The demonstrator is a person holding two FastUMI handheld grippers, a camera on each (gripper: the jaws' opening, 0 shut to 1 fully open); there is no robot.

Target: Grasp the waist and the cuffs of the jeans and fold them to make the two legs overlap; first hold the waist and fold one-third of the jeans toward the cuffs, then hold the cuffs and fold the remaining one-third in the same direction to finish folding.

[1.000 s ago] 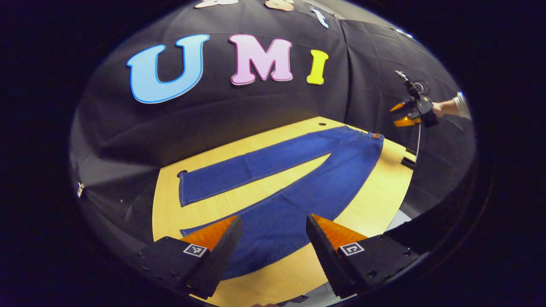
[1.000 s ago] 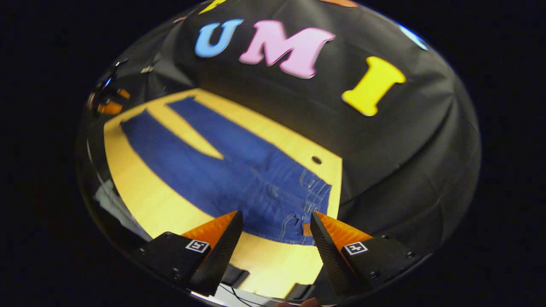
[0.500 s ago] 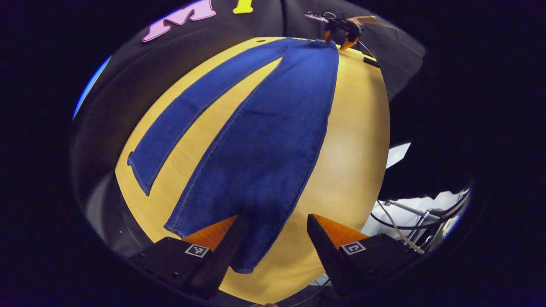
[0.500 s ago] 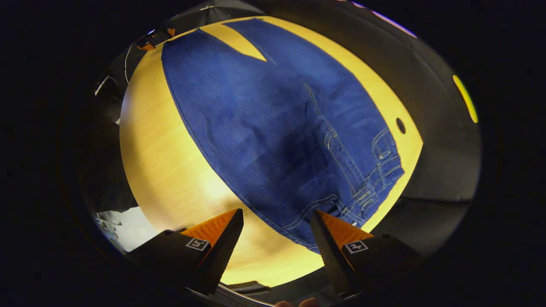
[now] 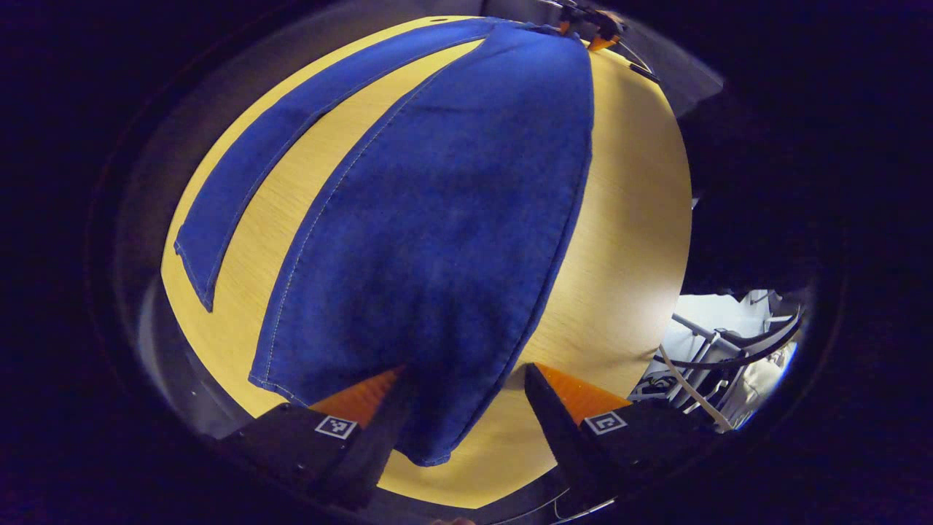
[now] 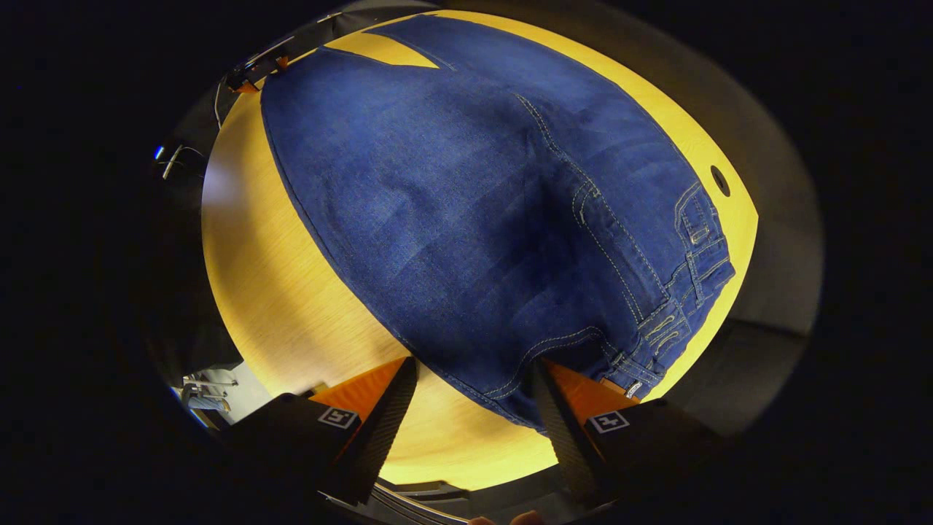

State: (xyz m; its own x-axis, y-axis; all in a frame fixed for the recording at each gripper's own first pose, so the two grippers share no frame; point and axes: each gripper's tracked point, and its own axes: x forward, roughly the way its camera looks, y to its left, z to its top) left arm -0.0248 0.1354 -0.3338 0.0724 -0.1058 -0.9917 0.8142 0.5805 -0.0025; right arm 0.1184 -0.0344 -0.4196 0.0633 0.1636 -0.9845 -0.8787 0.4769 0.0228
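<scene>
Both claws, the left claw (image 5: pixel 463 397) and right claw (image 6: pixel 474 390), have dropped close to the jeans (image 5: pixel 444 219) spread flat on the bench (image 5: pixel 619 240), fingers apart over near cuff and waist corner, ready for the leg-overlap fold.

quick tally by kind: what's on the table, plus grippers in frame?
jeans: 1
table: 1
left gripper: 1, open over the near cuff
right gripper: 1, open at the waist corner
Total: 4
</scene>
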